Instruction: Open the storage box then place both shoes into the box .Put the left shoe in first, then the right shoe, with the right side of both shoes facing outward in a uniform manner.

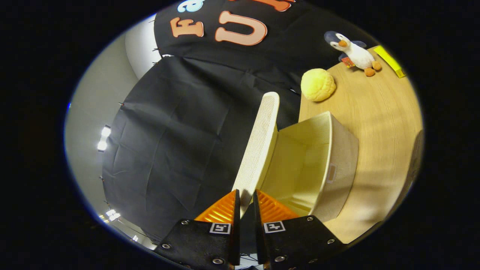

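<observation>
Gripper view: my gripper (246, 202) is clamped on the box lid (258, 146), both fingers (221, 210) pressing it, lid raised. Box (337, 157) open on the table (378, 112), just right of the fingers. Far side: yellow ball (318, 84), toy penguin (352, 52).

i find almost nothing readable here. my gripper (245, 204) carries two small square black-and-white marker tags (219, 228) on its black body, one behind each orange finger (221, 210) — they are patterns, not words or numbers. its fingers are closed on the edge of the cream storage box (337, 165) lid (258, 150). the penguin plush (354, 52) wears a small red tag (348, 62) — its print is too small to read.
</observation>
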The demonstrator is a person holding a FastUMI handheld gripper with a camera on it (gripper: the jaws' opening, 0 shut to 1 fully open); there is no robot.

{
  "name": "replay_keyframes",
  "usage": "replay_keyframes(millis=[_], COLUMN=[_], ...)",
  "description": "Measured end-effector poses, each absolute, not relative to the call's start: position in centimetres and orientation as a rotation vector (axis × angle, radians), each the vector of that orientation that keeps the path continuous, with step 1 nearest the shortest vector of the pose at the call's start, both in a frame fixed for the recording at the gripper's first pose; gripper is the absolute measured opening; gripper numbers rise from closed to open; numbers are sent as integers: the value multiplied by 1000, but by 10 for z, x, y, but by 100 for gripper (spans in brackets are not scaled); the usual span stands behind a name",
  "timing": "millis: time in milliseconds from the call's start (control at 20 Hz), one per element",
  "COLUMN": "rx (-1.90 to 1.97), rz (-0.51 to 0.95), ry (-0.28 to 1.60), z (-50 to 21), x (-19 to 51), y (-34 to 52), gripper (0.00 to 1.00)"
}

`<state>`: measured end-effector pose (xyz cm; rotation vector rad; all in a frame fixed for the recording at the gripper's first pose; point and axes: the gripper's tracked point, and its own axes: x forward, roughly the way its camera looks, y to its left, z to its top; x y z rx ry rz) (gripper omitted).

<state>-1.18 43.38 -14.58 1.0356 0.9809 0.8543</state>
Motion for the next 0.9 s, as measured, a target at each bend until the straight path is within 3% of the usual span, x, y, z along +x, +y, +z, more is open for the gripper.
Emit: replay_keyframes(millis=[250,900], rx=[967,670], rz=[916,989], ry=[921,981], z=[-96,-81], x=[4,3], y=[477,615], gripper=[12,17])
